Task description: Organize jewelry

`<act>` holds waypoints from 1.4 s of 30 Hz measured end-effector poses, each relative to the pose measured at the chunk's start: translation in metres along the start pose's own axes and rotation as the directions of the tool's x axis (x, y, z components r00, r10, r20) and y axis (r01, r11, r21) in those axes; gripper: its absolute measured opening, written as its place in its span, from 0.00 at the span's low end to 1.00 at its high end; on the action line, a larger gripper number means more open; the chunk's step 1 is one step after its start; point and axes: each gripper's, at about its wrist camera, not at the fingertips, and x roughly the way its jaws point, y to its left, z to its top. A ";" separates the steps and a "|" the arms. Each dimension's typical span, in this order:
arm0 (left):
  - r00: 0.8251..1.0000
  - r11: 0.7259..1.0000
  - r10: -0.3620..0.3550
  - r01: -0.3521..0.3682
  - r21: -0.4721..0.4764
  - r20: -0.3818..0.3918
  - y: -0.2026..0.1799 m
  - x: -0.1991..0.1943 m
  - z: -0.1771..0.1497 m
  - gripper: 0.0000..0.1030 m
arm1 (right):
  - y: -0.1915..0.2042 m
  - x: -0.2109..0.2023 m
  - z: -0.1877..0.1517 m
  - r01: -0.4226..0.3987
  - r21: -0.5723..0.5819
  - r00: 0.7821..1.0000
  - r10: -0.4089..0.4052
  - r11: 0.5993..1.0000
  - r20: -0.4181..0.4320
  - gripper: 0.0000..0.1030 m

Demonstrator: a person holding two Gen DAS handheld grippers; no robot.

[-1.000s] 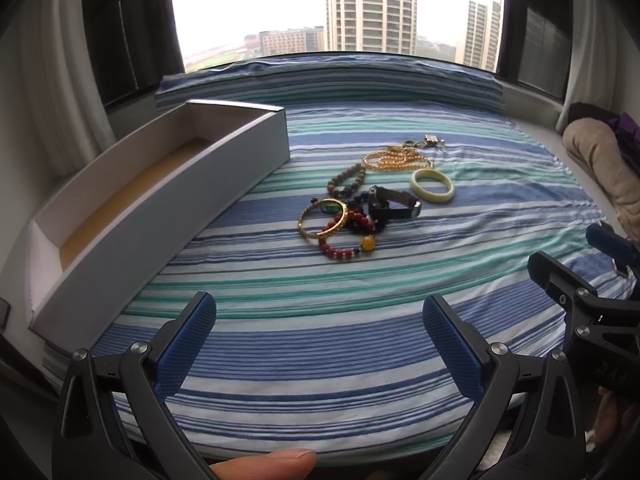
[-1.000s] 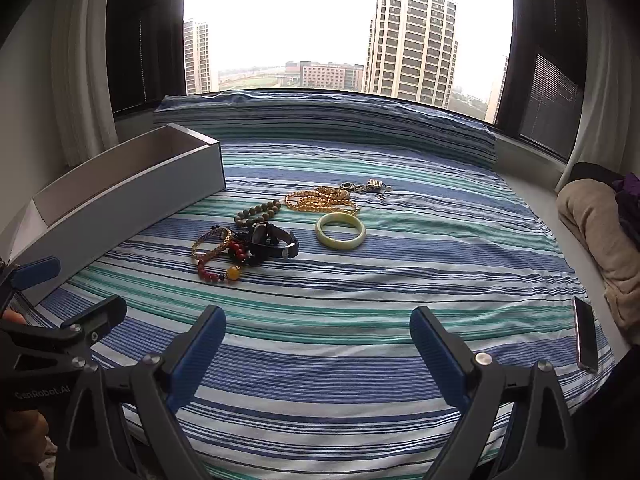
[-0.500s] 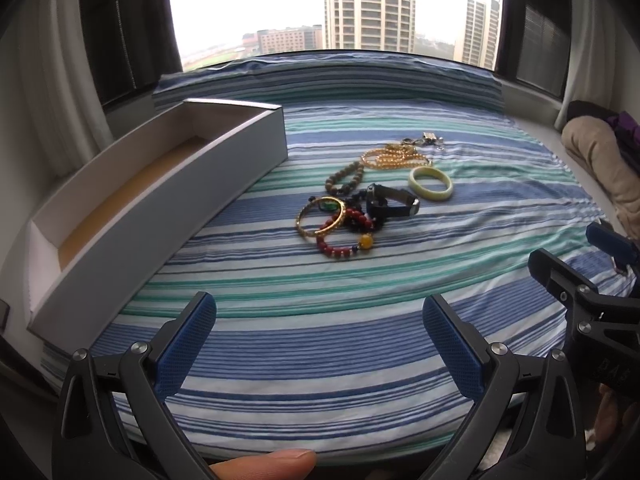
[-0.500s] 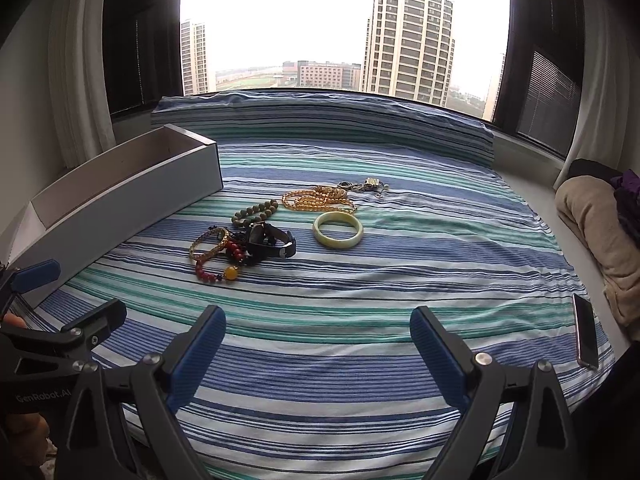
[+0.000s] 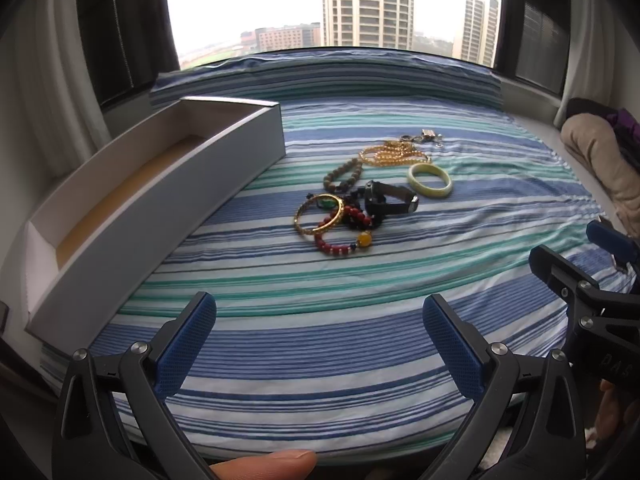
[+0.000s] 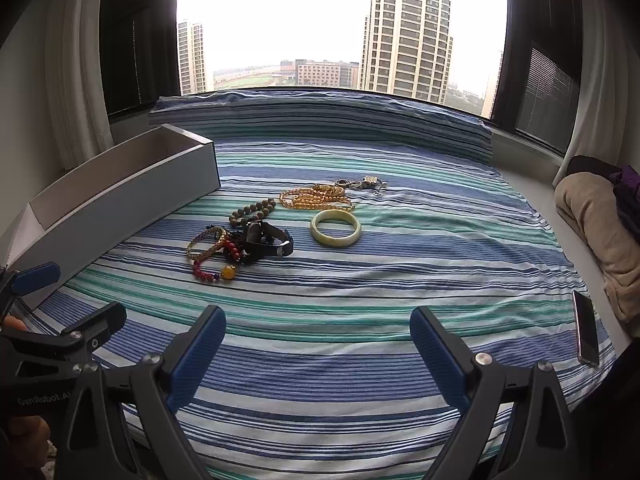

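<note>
Jewelry [image 5: 360,200] is seen in the left wrist view as a loose heap on the striped bedcover [image 5: 320,340], ahead of the left gripper [image 5: 320,334] and slightly right of its centre line. The left gripper is held wide apart with nothing between its blue pads [image 5: 188,344]. A gold bangle [image 5: 319,219] and a red bead bracelet [image 5: 345,236] form the nearest edge of the heap; a black watch [image 5: 390,199] and a pale green bangle [image 5: 429,180] lie further off. The long white box [image 5: 168,216] is set to the left of the heap, its long axis running away from the camera, apparently with nothing inside. The right gripper [image 5: 580,276] is glimpsed at the right edge.

In the right wrist view the jewelry [image 6: 272,232] is found ahead and to the left of the right gripper [image 6: 318,344], which is likewise spread open and holds nothing. The pale green bangle [image 6: 336,228] lies almost straight ahead, apart from the tangled pieces. The box [image 6: 120,200] is seen far left, beyond the left gripper [image 6: 60,320]. A phone [image 6: 586,328] rests near the right edge of the cover.

Neither gripper is judged clearly nearer; the left one is on the box side.
</note>
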 end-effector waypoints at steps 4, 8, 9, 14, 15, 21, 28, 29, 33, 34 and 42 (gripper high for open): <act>1.000 1.000 -0.005 0.005 0.002 0.001 0.000 0.001 0.000 1.00 | -0.001 0.000 0.002 0.003 0.003 1.000 -0.003 1.000 0.000 0.93; 1.000 1.000 0.001 -0.001 0.003 -0.008 -0.001 0.003 -0.001 1.00 | -0.001 0.000 0.001 0.007 0.001 1.000 -0.007 1.000 -0.003 0.93; 1.000 1.000 0.003 -0.003 0.000 -0.012 -0.001 0.004 -0.001 1.00 | -0.001 0.000 0.001 0.007 0.002 1.000 -0.007 1.000 -0.003 0.93; 1.000 1.000 -0.002 0.001 -0.027 -0.018 0.003 0.006 -0.001 1.00 | -0.003 0.001 0.001 0.010 0.007 1.000 -0.010 1.000 -0.006 0.93; 1.000 1.000 -0.005 0.005 -0.031 -0.018 0.004 0.005 -0.001 1.00 | -0.004 0.001 0.001 0.011 0.007 1.000 -0.011 1.000 -0.007 0.93; 0.999 0.999 -0.030 0.030 -0.030 -0.010 0.003 0.004 -0.001 1.00 | -0.005 0.002 0.002 0.016 0.010 1.000 -0.016 1.000 -0.009 0.93; 0.999 0.999 -0.041 0.041 0.000 -0.015 0.001 0.008 0.000 1.00 | -0.005 0.002 0.003 0.018 0.008 1.000 -0.018 1.000 -0.009 0.93; 0.999 0.999 -0.044 0.044 0.002 -0.026 0.001 0.010 0.000 1.00 | -0.006 0.003 0.003 0.016 0.007 1.000 -0.016 1.000 -0.010 0.93; 0.998 0.999 -0.042 0.043 0.013 -0.046 0.002 0.015 -0.001 1.00 | -0.003 0.005 0.004 0.010 0.003 1.000 -0.010 1.000 -0.013 0.93; 0.998 0.999 -0.042 0.043 0.015 -0.048 0.002 0.016 -0.001 1.00 | -0.003 0.006 0.004 0.009 0.002 1.000 -0.009 1.000 -0.014 0.93; 0.994 0.999 -0.049 0.049 -0.006 -0.101 0.014 0.038 0.007 1.00 | -0.005 0.018 0.001 0.005 0.010 0.999 -0.004 1.000 -0.040 0.93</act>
